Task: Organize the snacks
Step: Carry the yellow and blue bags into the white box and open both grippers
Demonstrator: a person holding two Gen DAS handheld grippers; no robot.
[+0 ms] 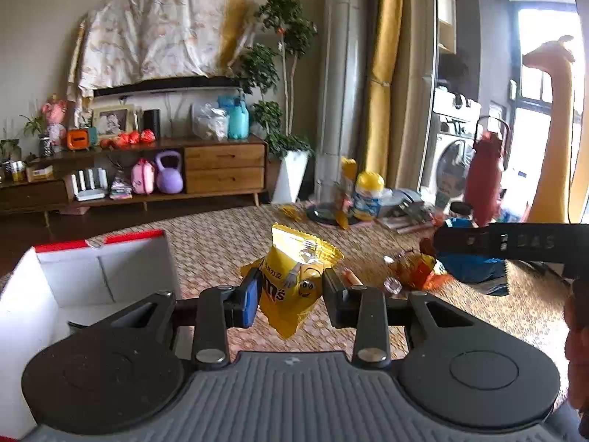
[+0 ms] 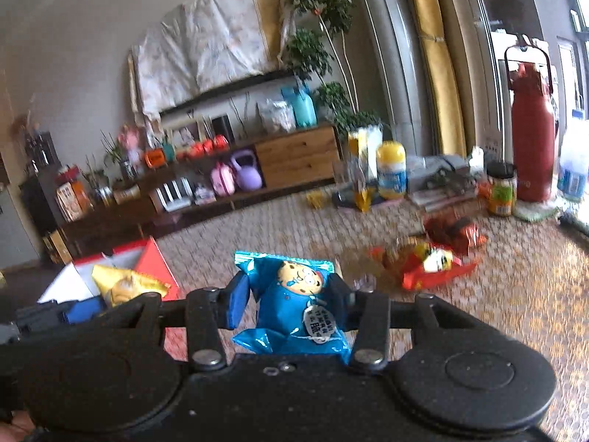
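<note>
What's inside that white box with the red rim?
In the left wrist view the white box shows bare white walls and a divider; its floor is hidden behind the left gripper. The right wrist view shows only the yellow packet that the left gripper holds in front of it.

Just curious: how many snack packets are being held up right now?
2: a yellow packet between the left fingers, a blue cookie packet between the right fingers. Others lie on the mat.
</note>
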